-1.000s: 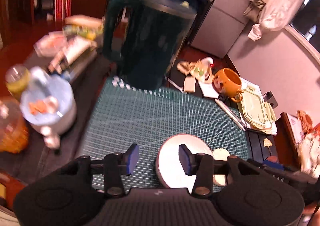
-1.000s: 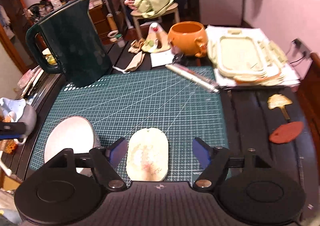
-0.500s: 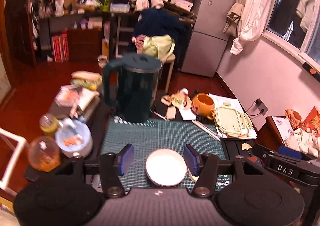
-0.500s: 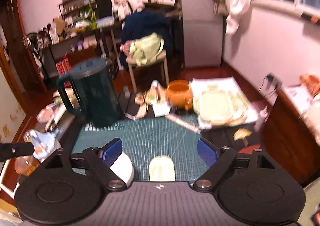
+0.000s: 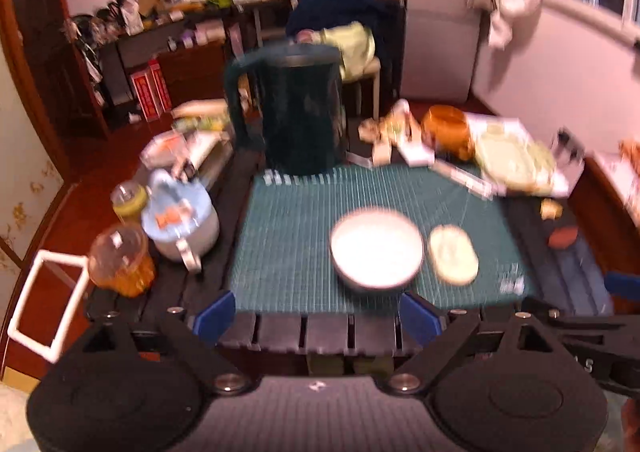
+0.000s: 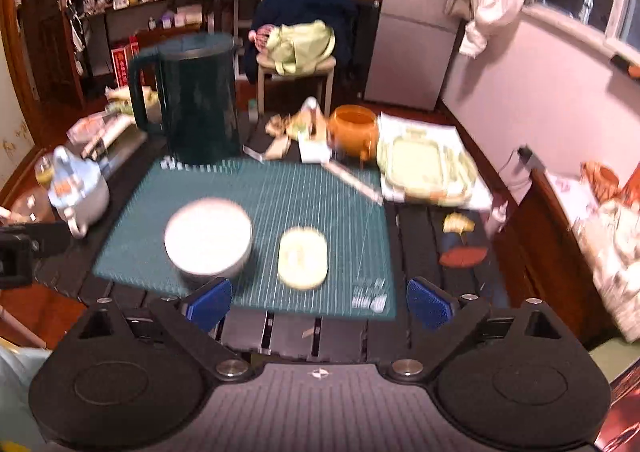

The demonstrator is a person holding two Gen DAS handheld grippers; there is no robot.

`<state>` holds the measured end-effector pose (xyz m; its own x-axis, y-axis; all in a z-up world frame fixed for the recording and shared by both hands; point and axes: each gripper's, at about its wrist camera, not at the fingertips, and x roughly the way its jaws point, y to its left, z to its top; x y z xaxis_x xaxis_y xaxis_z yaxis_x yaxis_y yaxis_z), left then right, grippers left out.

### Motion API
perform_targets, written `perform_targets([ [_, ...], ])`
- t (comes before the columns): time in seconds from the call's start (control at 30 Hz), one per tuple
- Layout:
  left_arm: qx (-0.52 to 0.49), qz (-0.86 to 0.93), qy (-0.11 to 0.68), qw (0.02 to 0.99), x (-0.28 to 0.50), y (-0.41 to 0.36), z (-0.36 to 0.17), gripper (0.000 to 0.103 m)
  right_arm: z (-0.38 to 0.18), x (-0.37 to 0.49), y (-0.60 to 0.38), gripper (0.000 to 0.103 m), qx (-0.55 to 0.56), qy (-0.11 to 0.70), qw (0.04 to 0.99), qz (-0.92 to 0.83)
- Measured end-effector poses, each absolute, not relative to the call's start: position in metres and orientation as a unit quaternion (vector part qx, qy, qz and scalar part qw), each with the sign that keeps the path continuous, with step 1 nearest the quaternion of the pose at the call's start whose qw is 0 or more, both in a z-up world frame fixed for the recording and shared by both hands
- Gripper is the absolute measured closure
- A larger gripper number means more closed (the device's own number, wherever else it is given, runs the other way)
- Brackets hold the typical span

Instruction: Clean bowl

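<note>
**Bowl left free on the mat, both grippers empty**

Mat [image 6: 256,219] is seen first, green and gridded, with the kettle [image 6: 200,99] at its far edge. Bowl [image 6: 208,238] is set on the mat's near left, the sponge [image 6: 303,258] just beside it, apart. Left gripper [image 5: 316,318] and right gripper [image 6: 318,304] have just been opening; fingers are spread wide, nothing between them. Bowl is judged stiff, smooth, breakable and likely slippery; its rim wall should be pinched. Sponge is judged soft and light.
</note>
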<state>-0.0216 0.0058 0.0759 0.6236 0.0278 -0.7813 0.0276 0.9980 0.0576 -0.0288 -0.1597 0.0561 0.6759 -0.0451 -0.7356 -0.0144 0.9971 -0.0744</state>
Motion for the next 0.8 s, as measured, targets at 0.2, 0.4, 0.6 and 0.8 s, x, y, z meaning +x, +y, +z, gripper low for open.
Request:
perform_targets([
  [0.2, 0.007, 0.012, 0.419, 0.908, -0.019, 0.009, 0.062, 0.014, 0.023, -0.029, -0.166, 0.009, -0.014, 0.401, 0.916, -0.013],
  [0.4, 0.005, 0.029, 0.458, 0.888, -0.01, 0.011, 0.042, 0.014, 0.008, -0.019, -0.167, 0.009, -0.007, 0.416, 0.909, -0.003],
  [0.6, 0.017, 0.032, 0.481, 0.876, -0.008, 0.008, 0.029, 0.014, 0.001, -0.017, -0.171, 0.009, 0.009, 0.417, 0.909, -0.01],
  [0.8, 0.018, 0.033, 0.489, 0.871, -0.005, 0.007, 0.025, 0.014, -0.004, -0.011, -0.176, 0.009, 0.028, 0.426, 0.904, -0.009],
])
